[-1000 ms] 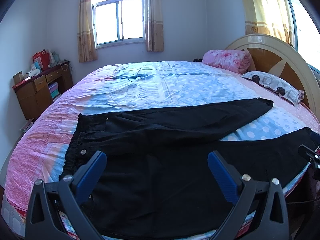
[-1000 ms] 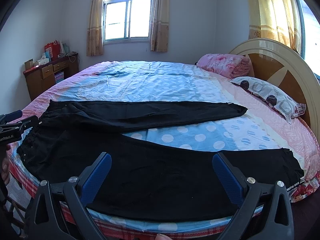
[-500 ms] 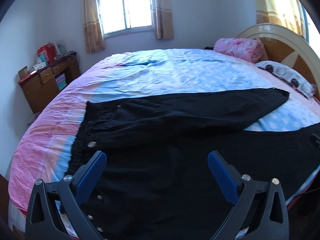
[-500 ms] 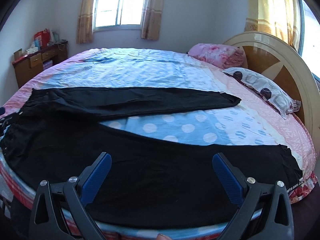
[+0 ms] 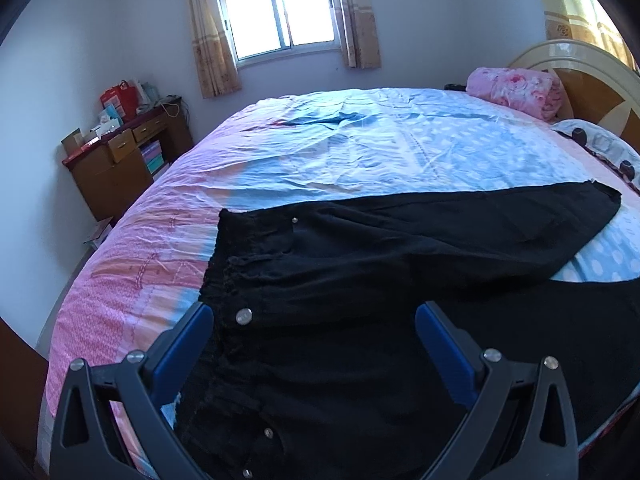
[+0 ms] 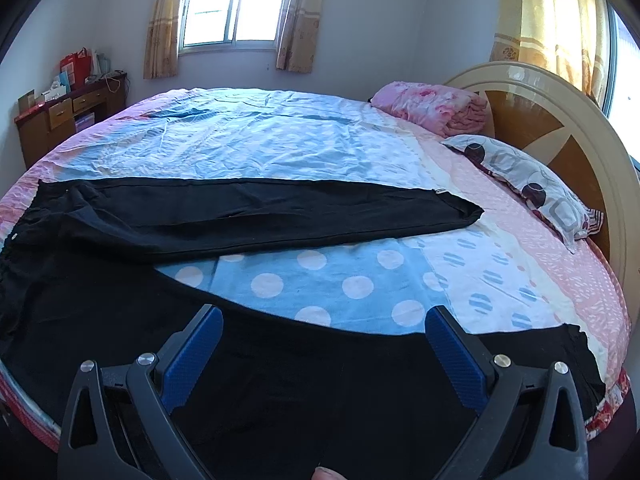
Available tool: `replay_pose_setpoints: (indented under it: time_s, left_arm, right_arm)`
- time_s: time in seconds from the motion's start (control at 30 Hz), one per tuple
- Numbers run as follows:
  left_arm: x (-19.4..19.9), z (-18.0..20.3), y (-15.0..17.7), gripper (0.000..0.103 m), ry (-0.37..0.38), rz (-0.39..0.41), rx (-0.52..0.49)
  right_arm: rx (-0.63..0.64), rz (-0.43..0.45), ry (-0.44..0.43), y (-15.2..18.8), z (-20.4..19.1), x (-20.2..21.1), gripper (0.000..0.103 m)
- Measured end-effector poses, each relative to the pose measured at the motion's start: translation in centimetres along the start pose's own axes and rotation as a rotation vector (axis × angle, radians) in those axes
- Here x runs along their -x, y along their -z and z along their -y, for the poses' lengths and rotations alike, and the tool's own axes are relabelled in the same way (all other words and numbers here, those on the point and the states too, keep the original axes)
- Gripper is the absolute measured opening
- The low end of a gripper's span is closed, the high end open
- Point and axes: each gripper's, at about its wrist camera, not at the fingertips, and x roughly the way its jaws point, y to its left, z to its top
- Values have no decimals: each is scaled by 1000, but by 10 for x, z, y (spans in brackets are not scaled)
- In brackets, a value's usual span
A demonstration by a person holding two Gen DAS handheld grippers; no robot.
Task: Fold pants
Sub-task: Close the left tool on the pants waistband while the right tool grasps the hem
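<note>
Below, black pants (image 5: 360, 280) spread flat on a round bed (image 5: 320, 152), 2 legs apart, left gripper (image 5: 314, 344) wide open above the waistband, right gripper (image 6: 324, 344) wide open above the near leg, both empty.

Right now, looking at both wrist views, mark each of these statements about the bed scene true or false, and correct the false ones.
1. The black pants lie spread on the bed with their two legs apart. True.
2. The left gripper is shut on the waistband. False: its jaws stand wide open, gripping nothing.
3. A folded pink floral blanket sits by the headboard. True.
4. The right gripper holds the hem of a pant leg. False: it is open above the near leg.
5. The bedsheet between the legs is plain white. False: it is blue with white dots.
</note>
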Motion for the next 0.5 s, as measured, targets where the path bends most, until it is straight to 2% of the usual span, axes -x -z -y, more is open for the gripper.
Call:
replay_pose_setpoints:
  time_s: [0.17, 0.3, 0.4, 0.5]
  left_arm:
    - [-30, -12, -18, 103, -42, -37, -7]
    - [-56, -28, -36, 103, -67, -68, -17]
    - [-77, -41, -48, 103, -99, -100, -34]
    - [-94, -58, -58, 103, -116, -117, -30]
  right_arm:
    - [26, -28, 20, -14, 11, -25, 102]
    - [41, -59, -4, -30, 30, -41, 102]
    - [42, -64, -8, -48, 55, -50, 102]
    - [-14, -76, -1, -68, 93, -63, 102]
